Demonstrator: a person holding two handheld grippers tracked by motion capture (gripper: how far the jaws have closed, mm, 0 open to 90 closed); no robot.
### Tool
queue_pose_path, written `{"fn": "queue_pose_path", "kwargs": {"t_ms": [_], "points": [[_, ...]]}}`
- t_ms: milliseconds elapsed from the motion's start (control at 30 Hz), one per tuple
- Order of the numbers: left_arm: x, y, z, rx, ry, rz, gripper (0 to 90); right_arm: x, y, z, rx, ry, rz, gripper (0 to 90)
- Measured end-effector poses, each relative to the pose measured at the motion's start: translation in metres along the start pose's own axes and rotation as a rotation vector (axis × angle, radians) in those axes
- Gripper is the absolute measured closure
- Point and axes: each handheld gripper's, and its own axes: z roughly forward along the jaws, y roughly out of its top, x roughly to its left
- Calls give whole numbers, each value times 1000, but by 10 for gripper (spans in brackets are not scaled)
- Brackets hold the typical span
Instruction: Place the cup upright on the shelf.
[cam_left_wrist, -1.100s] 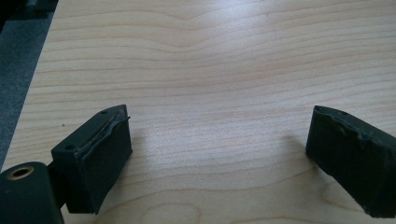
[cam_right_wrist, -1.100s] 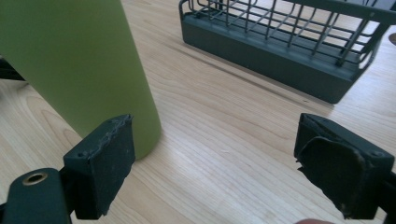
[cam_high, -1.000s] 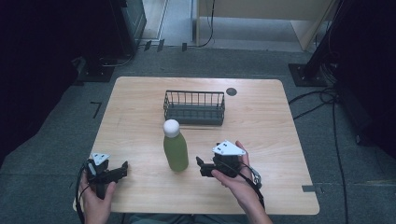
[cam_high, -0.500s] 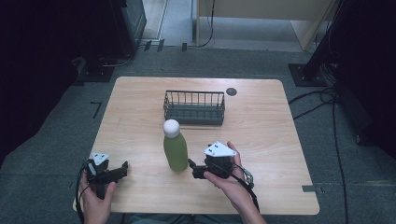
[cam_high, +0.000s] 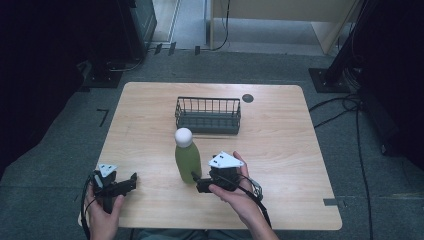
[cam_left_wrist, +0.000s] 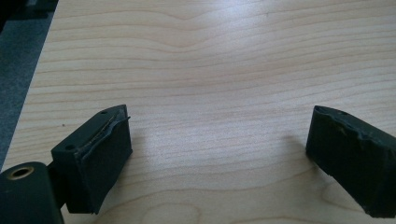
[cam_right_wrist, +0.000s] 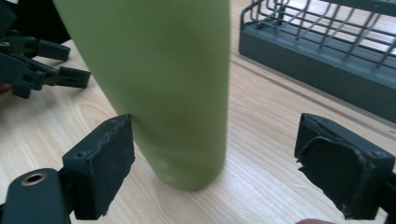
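A green bottle (cam_high: 187, 161) with a white round cap stands upright on the wooden table (cam_high: 285, 145), near the middle front. My right gripper (cam_high: 197, 183) lies level at the bottle's base, pointing left at it. In the right gripper view the bottle (cam_right_wrist: 163, 70) stands between the open jaws, close by the left one, and the pads do not press on it. These jaws have just been opening a little. My left gripper (cam_high: 133, 181) rests at the front left of the table, open, with bare wood between its jaws (cam_left_wrist: 219, 135).
A dark wire basket (cam_high: 207, 122) stands behind the bottle toward the table's far side, and it is also in the right gripper view (cam_right_wrist: 317, 60). A small dark disc (cam_high: 247, 98) sits in the tabletop near the far edge. Cables lie on the floor at the right.
My right gripper has slid left across the table up to the bottle's base. The bottle, the basket and my left gripper have stayed in place.
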Motion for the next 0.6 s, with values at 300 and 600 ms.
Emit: {"fn": "queue_pose_path", "kwargs": {"t_ms": [300, 600], "points": [[0, 0, 0, 0, 0, 0, 72, 7, 3, 8, -23, 35, 35, 105], [0, 0, 0, 0, 0, 0, 72, 15, 7, 15, -64, 47, 45, 129]]}}
